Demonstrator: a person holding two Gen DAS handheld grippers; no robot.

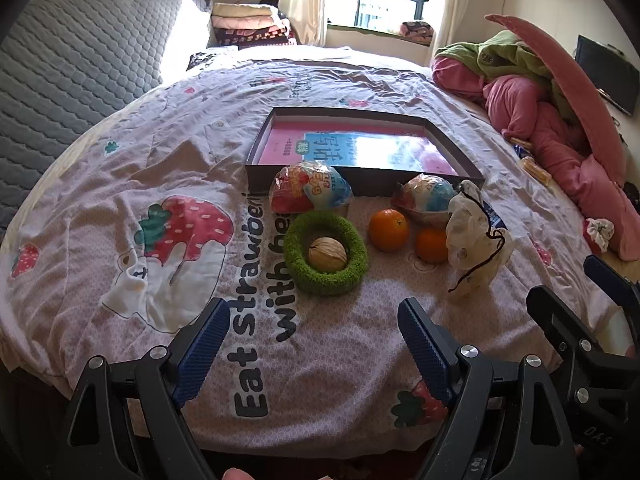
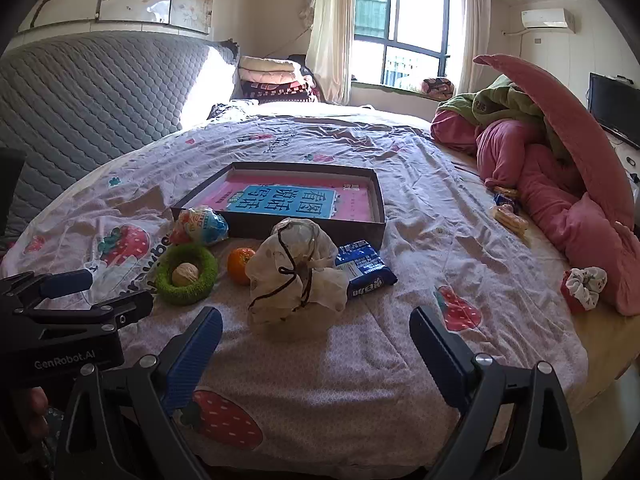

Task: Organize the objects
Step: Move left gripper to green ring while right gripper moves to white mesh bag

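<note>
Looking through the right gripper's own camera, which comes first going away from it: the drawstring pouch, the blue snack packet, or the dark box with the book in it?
1. Drawstring pouch: straight ahead of the open right gripper, closest.
2. Blue snack packet: just behind the pouch, to its right.
3. Dark box: farthest back, mid-bed, book lying inside.

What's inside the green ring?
A single walnut sits inside the green ring, resting on the bedsheet. Whether anything lies under the walnut cannot be seen; it covers that spot.
</note>
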